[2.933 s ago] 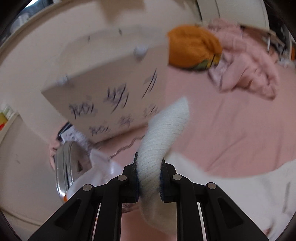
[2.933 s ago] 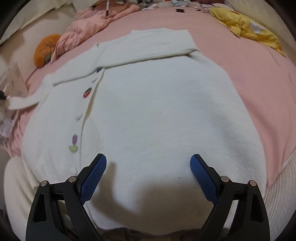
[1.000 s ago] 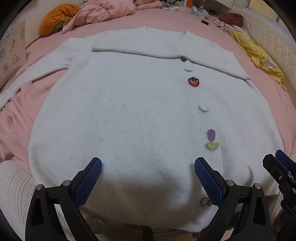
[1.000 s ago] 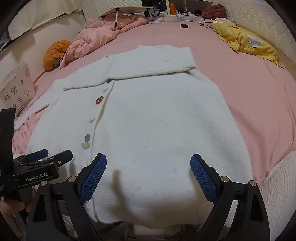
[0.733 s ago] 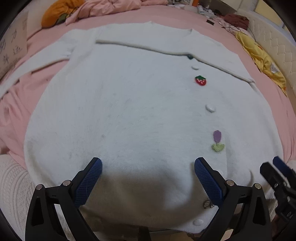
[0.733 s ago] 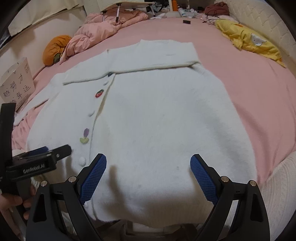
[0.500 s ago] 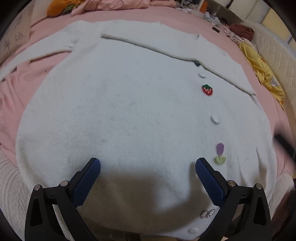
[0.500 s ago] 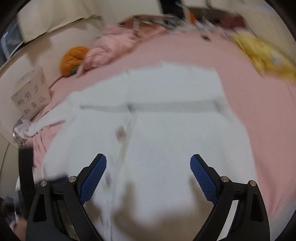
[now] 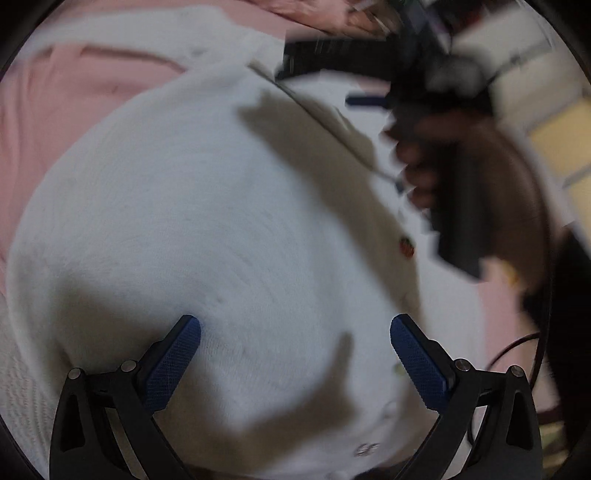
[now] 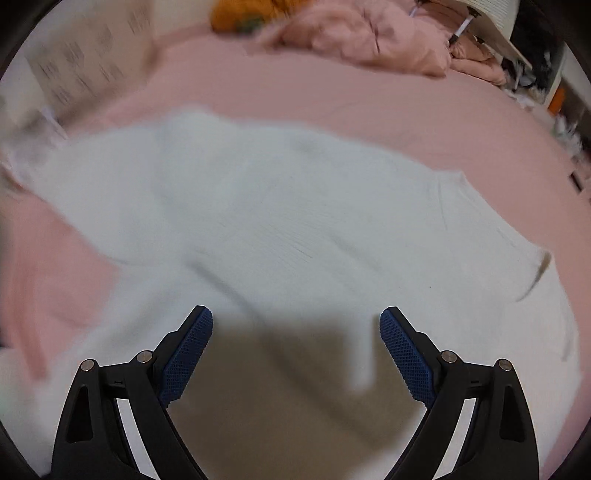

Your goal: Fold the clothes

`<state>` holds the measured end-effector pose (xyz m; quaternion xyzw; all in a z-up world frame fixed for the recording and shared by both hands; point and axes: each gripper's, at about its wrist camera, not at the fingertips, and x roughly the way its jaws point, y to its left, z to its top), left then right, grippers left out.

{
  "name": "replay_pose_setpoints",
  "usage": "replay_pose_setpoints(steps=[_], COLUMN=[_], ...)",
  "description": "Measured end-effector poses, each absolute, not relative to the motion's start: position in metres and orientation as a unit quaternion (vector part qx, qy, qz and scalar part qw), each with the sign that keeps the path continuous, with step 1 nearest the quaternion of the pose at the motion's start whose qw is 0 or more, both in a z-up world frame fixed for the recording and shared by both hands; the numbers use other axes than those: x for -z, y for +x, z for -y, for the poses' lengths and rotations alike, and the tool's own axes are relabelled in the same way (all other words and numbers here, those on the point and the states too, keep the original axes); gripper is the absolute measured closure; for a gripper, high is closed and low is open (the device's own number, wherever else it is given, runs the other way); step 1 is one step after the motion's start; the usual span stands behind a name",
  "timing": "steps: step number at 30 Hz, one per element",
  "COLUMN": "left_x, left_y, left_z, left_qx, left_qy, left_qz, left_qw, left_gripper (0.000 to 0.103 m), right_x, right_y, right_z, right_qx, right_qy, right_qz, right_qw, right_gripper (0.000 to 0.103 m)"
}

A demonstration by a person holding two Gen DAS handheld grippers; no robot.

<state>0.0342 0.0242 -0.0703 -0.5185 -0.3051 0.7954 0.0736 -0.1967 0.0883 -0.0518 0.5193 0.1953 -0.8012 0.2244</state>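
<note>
A white knitted cardigan [image 9: 207, 206] lies flat, front up, on the pink bed [image 9: 74, 92]; its red strawberry patch [image 9: 406, 246] marks the button line. My left gripper [image 9: 295, 328] hovers open over the cardigan's lower body, nothing between its blue pads. In the left wrist view, blurred at the upper right, a hand [image 9: 424, 166] carries my right gripper [image 9: 325, 85] over the cardigan's top. The right wrist view shows my right gripper [image 10: 295, 317] open above the shoulder and sleeve part of the cardigan [image 10: 295, 206], holding nothing.
Behind the cardigan are a crumpled pink blanket [image 10: 369, 33], an orange cushion [image 10: 240, 14] and a cardboard box with writing [image 10: 81, 62] at the far left. Bare pink sheet [image 10: 332, 96] runs beyond the cardigan. A white textured bed edge [image 9: 18, 387] shows at lower left.
My right gripper has swept quickly from the hem to the cardigan's upper part, still open, and now shows at the upper right of the left wrist view. The left gripper shifted slightly and rolled.
</note>
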Motion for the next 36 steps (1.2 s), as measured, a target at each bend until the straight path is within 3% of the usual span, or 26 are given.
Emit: replay_pose_setpoints(steps=[3, 6, 9, 10, 11, 14, 22, 28, 36], left_x=[0.072, 0.070, 0.070, 0.070, 0.070, 0.070, 0.068, 0.068, 0.073], left_y=[0.033, 0.032, 0.033, 0.033, 0.033, 0.034, 0.035, 0.039, 0.047], left_z=[-0.025, -0.036, -0.040, -0.040, -0.039, -0.041, -0.059, -0.081, -0.093], left_qx=[-0.795, -0.802, -0.806, -0.805, -0.805, -0.805, -0.816, -0.826, -0.831], left_qy=[-0.519, -0.526, -0.529, -0.529, -0.528, -0.529, -0.537, -0.546, -0.547], left_qz=[0.304, 0.273, 0.257, 0.259, 0.261, 0.260, 0.206, 0.131, 0.097], left_qw=[0.074, 0.071, 0.068, 0.068, 0.069, 0.069, 0.062, 0.048, 0.034], left_gripper=[0.001, 0.001, 0.001, 0.001, 0.001, 0.001, 0.001, 0.001, 0.001], right_x=[0.061, 0.056, 0.048, 0.045, 0.043, 0.036, -0.017, -0.056, -0.096], right_y=[-0.196, -0.192, -0.196, -0.197, -0.199, -0.200, -0.191, -0.194, -0.154], right_z=[-0.096, -0.102, -0.118, -0.123, -0.129, -0.139, -0.196, -0.334, -0.558], right_qx=[0.816, 0.829, 0.830, 0.831, 0.831, 0.831, 0.875, 0.906, 0.920], right_qy=[0.511, 0.496, 0.504, 0.507, 0.509, 0.512, 0.445, 0.411, 0.367], right_qz=[-0.164, -0.148, -0.104, -0.089, -0.075, -0.045, 0.019, 0.053, 0.086], right_qw=[0.214, 0.213, 0.212, 0.212, 0.212, 0.212, 0.189, 0.084, -0.105], right_gripper=[0.011, 0.030, 0.063, 0.080, 0.086, 0.092, 0.092, 0.092, 0.092])
